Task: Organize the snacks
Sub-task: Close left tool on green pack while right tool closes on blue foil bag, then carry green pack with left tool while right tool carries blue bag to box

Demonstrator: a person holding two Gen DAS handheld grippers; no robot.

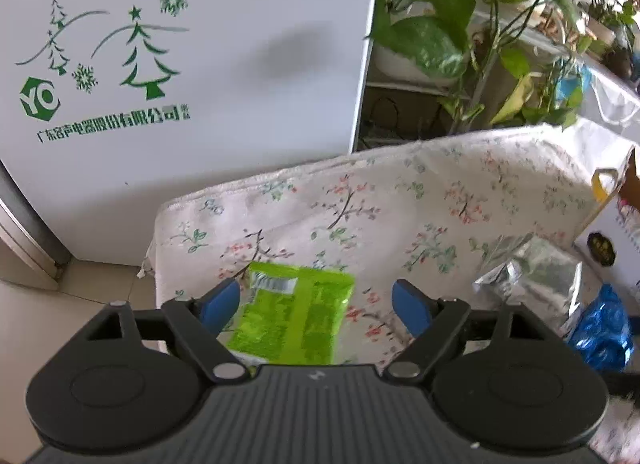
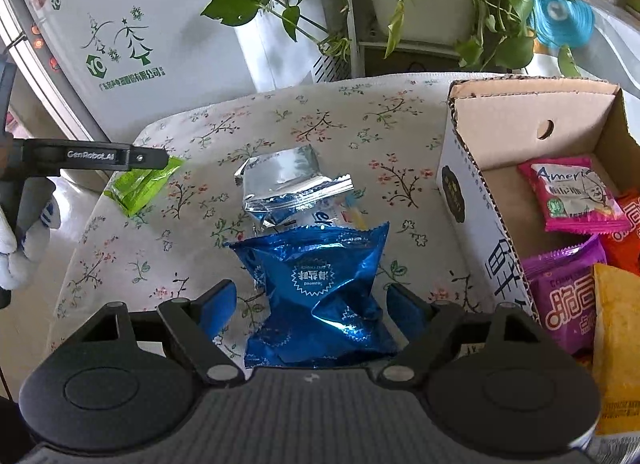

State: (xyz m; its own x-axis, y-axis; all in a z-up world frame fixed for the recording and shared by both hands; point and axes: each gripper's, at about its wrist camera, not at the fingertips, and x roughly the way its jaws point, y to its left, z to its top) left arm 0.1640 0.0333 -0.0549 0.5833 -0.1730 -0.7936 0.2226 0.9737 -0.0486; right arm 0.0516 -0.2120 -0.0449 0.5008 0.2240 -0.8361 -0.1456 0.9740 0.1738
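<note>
The right gripper [image 2: 310, 302] hangs with jaws released around the blue snack bag [image 2: 316, 292], pads not pressing it. That bag lies on the floral-cloth desk [image 2: 360, 123], just left of the cardboard box [image 2: 472, 199]. The left gripper [image 1: 316, 300], jaws released too, straddles the green packet [image 1: 292, 320], farther left. A silver pouch [image 2: 284, 183] lies behind the blue bag.
</note>
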